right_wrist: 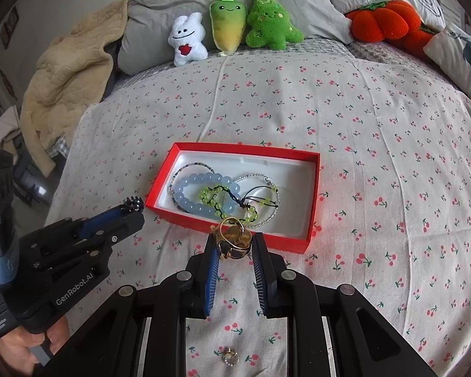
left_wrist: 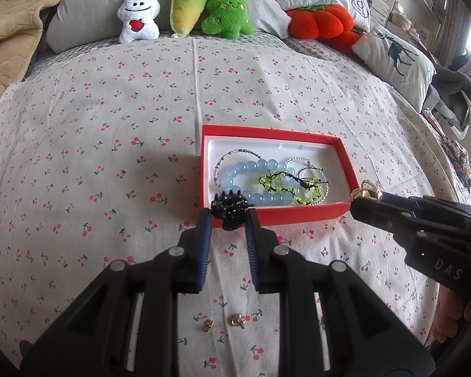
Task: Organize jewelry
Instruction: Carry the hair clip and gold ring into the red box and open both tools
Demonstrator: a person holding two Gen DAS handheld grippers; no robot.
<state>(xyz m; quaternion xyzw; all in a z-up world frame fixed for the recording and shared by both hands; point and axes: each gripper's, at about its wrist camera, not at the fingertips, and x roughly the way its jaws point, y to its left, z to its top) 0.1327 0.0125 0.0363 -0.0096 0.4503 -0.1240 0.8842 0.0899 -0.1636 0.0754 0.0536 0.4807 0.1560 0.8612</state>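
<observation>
the bed sheet [left_wrist: 110, 125] is pale with small red cherries on green stems; the box [left_wrist: 285, 215] is red outside, white inside; in it lie a pale blue bead bracelet [left_wrist: 251, 172] and a yellow-green one on black cord [left_wrist: 279, 185]; the hair claw [left_wrist: 230, 207] is black, the ring [right_wrist: 234, 238] gold; fingers [left_wrist: 204, 245] carry blue pads on black

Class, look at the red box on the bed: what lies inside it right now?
Inside the red box: a blue bead bracelet, a green bead bracelet and thin silver bead strands, overlapping on a white liner. The gold ring in the right gripper covers the near edge.
</observation>
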